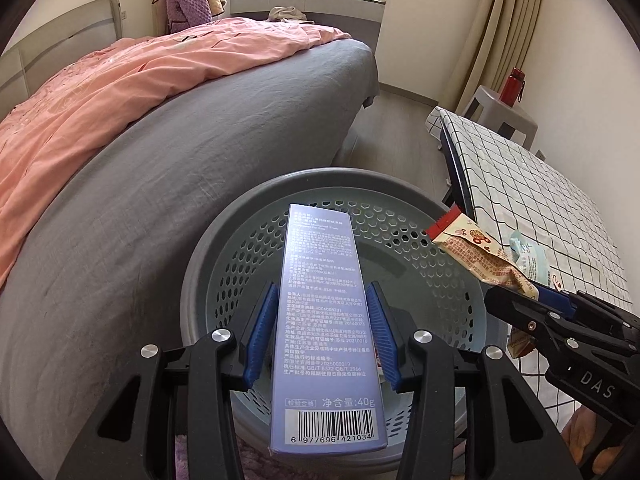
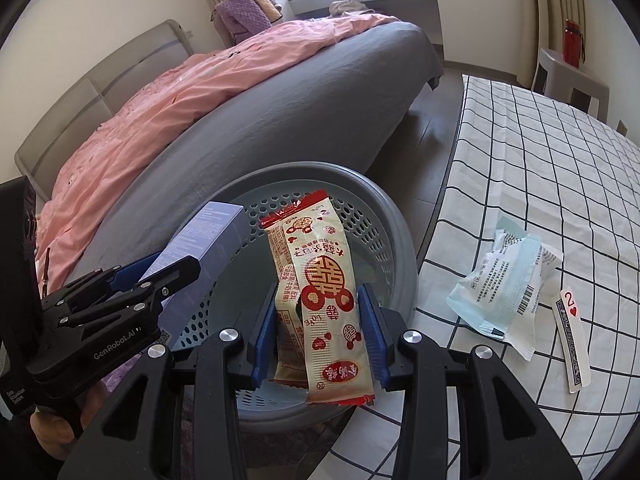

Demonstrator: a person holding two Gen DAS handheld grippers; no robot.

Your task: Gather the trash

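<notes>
My left gripper (image 1: 323,304) is shut on a long blue-purple carton (image 1: 325,320) and holds it over the grey perforated bin (image 1: 256,240). The carton (image 2: 208,240) and the left gripper (image 2: 160,276) also show at the left of the right wrist view. My right gripper (image 2: 318,320) is shut on red-and-cream snack wrappers (image 2: 320,280) above the bin's (image 2: 360,216) near rim. In the left wrist view the right gripper (image 1: 532,296) holds the wrappers (image 1: 472,248) beside the bin's right edge.
A light-blue mask packet (image 2: 504,288) and a playing card (image 2: 572,340) lie on the checked tablecloth (image 2: 540,184). The bed with grey sheet (image 1: 160,184) and pink quilt (image 1: 120,80) borders the bin on the left. A red bottle (image 1: 513,86) stands on a stool.
</notes>
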